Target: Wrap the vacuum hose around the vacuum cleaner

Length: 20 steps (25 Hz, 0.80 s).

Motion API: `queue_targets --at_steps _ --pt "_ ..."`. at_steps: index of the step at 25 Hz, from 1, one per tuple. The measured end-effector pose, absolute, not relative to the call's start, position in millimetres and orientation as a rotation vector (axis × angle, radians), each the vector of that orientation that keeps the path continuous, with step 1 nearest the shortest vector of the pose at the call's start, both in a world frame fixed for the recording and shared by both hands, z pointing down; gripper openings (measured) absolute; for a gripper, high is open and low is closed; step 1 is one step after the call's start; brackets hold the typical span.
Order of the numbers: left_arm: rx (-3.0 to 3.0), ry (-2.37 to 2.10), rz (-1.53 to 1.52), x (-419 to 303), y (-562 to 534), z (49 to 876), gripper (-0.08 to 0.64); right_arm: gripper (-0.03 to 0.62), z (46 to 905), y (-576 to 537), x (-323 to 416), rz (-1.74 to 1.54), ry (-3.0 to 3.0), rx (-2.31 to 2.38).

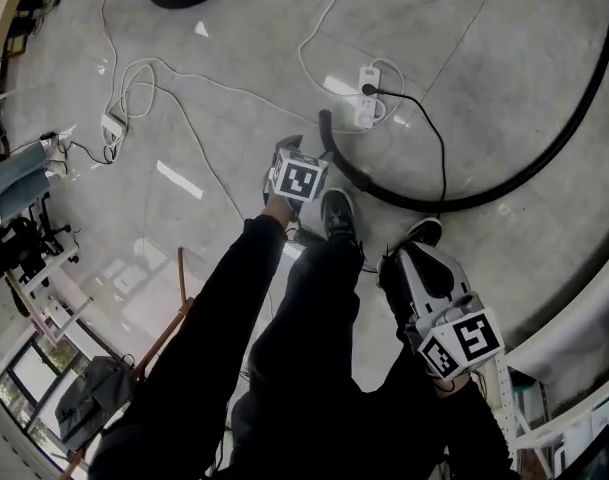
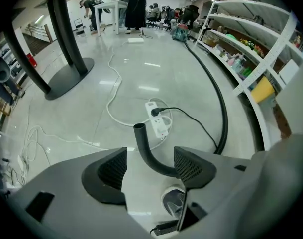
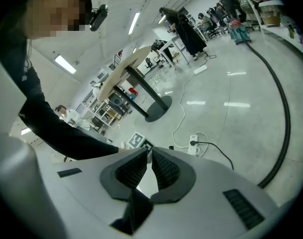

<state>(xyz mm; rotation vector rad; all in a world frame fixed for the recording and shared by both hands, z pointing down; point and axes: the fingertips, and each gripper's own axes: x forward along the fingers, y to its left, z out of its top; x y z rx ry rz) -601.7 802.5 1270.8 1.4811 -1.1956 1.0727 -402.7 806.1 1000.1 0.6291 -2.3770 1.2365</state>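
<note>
— What lies around the hose (image 1: 444, 206)?

— It sweeps in a wide black arc across the floor (image 1: 484, 58), from the right edge of the head view to an open, upturned end near the middle. Just beside that end lies a white power strip (image 1: 367, 96) with a black cord (image 1: 429, 128) plugged in; the cord crosses to the hose. Thin white cables (image 1: 134, 78) loop over the upper left. The person's dark shoes (image 1: 337, 215) stand just below the curve.

— Anything in the way of the left hand-held gripper (image 2: 150, 156)?

— No. Its jaws are spread wide and the hose end shows in the gap between them, touching neither pad.

— And the right hand-held gripper (image 3: 148, 153)?

— Clenched, ribbed pads together with nothing between, at the lower right of the head view, apart from the hose.

— Materials?

— The floor is glossy grey, mirroring the ceiling lights. The hose is a smooth matt black tube, round in section. The pads are dark with a fine grid texture, set in pale grey shells. In the left gripper view white shelves (image 2: 251, 49) line the right side, and a flat dark round base (image 2: 69, 76) with slanting posts sits at the upper left.
</note>
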Motion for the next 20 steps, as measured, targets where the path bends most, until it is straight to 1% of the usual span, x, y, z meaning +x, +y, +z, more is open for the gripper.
queue_targets --at_steps 5,8,9,10,13,16,20 --pt "1.439 -1.245 1.051 -610 778 1359 0.291 0.04 1035 785 -413 1.189 -2.501 0.532" --pt "1.428 -1.276 1.09 -622 764 1390 0.29 0.04 1044 771 -413 1.227 -2.536 0.499" --pt "1.422 -1.277 1.102 -623 761 1390 0.226 0.04 1047 767 -410 1.245 -2.532 0.513" --pt "1.423 -1.283 1.099 -622 758 1384 0.175 0.04 1050 763 -406 1.271 -2.518 0.538" --pt "1.493 -1.308 1.055 -602 746 1341 0.164 0.04 1048 768 -392 1.339 -2.461 0.626" --pt "1.589 -1.266 1.096 -579 746 1274 0.163 0.04 1036 798 -386 1.326 -2.411 0.659" --pt "1.683 -1.248 1.186 -553 753 1178 0.163 0.04 985 841 -392 1.272 -2.403 0.564"
